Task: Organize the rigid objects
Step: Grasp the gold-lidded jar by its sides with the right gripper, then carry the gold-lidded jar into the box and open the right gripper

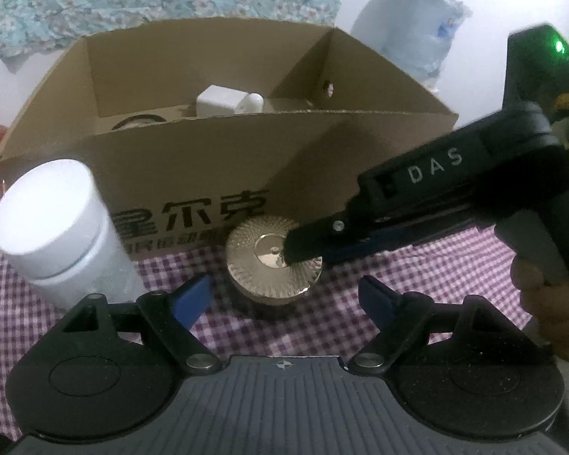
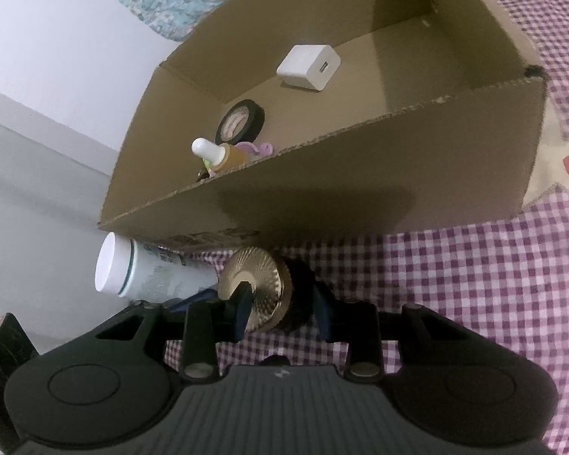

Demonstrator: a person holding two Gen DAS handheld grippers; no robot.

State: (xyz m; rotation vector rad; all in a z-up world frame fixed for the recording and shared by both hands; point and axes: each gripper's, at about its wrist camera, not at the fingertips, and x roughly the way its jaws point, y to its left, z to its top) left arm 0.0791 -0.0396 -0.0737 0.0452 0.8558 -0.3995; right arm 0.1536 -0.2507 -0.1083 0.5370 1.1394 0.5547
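Observation:
A round jar with a ribbed gold lid (image 1: pixel 273 261) sits on the checked cloth in front of a cardboard box (image 1: pixel 216 159). My right gripper (image 2: pixel 280 309) is closed around this gold-lidded jar (image 2: pixel 260 288), one finger on the lid, the other on its dark base; in the left wrist view its finger (image 1: pixel 303 244) lies on the lid. My left gripper (image 1: pixel 284 297) is open and empty just short of the jar. A white-capped bottle (image 1: pixel 62 227) stands to its left.
The box (image 2: pixel 360 174) holds a white charger cube (image 2: pixel 309 66), a roll of black tape (image 2: pixel 241 119), a small dropper bottle (image 2: pixel 220 155) and a pink item. A purple checked cloth (image 2: pixel 474 284) covers the table. Floral fabric and a pale bag are behind the box.

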